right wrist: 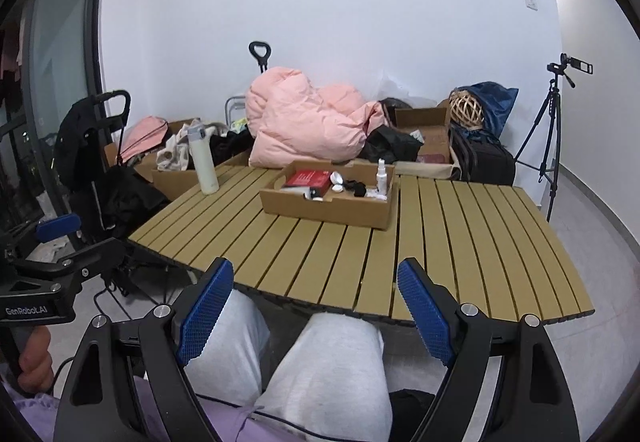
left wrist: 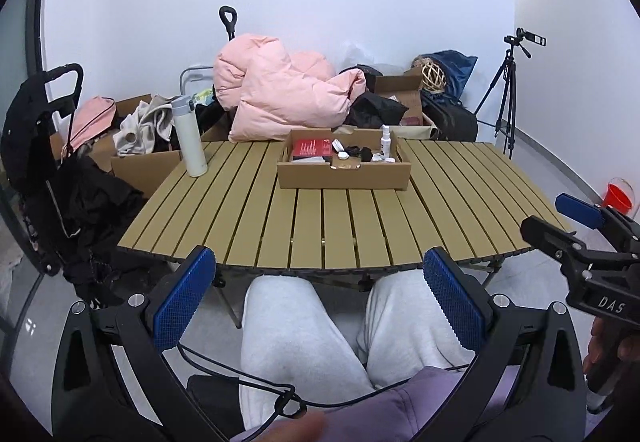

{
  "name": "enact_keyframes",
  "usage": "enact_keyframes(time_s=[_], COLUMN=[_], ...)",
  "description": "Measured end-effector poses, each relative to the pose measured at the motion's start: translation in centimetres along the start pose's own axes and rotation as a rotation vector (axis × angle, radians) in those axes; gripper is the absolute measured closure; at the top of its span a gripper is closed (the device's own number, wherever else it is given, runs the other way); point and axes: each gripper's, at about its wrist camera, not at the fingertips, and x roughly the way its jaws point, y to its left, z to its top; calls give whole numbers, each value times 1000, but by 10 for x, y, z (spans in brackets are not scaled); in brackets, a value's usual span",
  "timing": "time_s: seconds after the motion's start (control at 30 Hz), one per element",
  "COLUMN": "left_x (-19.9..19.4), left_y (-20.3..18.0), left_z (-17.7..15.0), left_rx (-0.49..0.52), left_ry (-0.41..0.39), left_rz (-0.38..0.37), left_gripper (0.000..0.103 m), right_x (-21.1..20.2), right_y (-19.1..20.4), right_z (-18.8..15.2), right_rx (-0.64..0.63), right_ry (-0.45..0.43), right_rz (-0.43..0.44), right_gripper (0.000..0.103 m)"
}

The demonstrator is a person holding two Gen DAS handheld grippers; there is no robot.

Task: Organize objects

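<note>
You held both grippers — left gripper [left wrist: 316, 298], right gripper [right wrist: 314, 306] — jaws wide, empty, short of the desk [right wrist: 440, 242] edge; the box [right wrist: 328, 208] sat centre-frame, bare slats around.

The small items in the cardboard box [left wrist: 344, 172] are too small to be identified, and some are hidden by its front wall. The right gripper [left wrist: 576, 218] is cut off by the frame edge. The table [right wrist: 440, 242] legs are mostly hidden.
</note>
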Motion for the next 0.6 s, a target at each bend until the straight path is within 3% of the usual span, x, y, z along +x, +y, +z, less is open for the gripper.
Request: enact_keyframes(time_s=[0.6], left_x=[-3], left_y=[1], left_z=[1], left_rx=[-21], left_ry=[-8], left_rz=[29], left_gripper=[0], right_x=[10], right_y=[5], right_z=[-3], right_rx=[-12], right_ry=[36], right_rz=[-1], right_gripper=[16])
